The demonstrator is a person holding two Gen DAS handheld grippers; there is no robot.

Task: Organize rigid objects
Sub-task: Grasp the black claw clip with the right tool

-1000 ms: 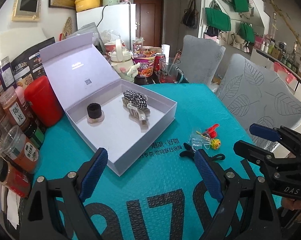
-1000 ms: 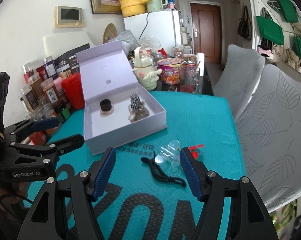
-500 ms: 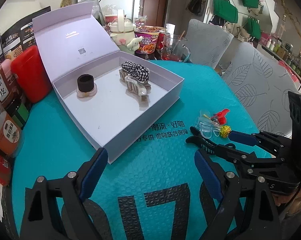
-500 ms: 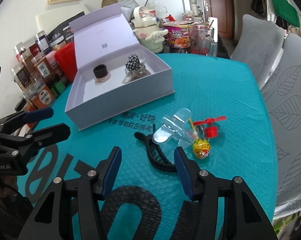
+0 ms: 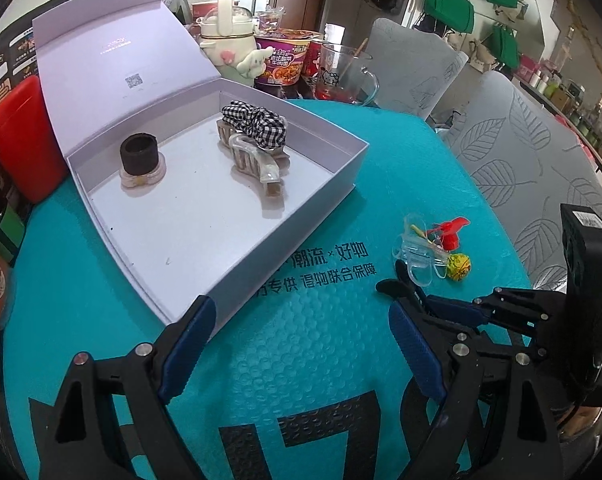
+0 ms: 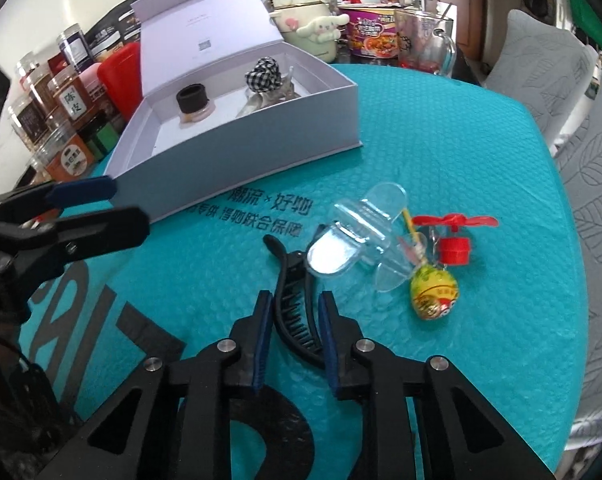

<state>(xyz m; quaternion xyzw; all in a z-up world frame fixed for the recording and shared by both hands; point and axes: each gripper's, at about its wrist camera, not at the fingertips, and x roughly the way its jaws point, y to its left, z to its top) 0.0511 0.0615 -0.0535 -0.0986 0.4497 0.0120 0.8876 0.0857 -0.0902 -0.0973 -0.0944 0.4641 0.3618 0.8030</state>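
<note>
The right gripper is closing its jaws on the black hair clip lying on the teal mat. The left gripper hovers wide apart, empty, beside the open white box.

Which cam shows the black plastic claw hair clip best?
Right wrist: the black plastic claw hair clip lies close, teeth visible, between the closing right hand-held gripper pads. Left wrist shows only its tip past that gripper.
</note>
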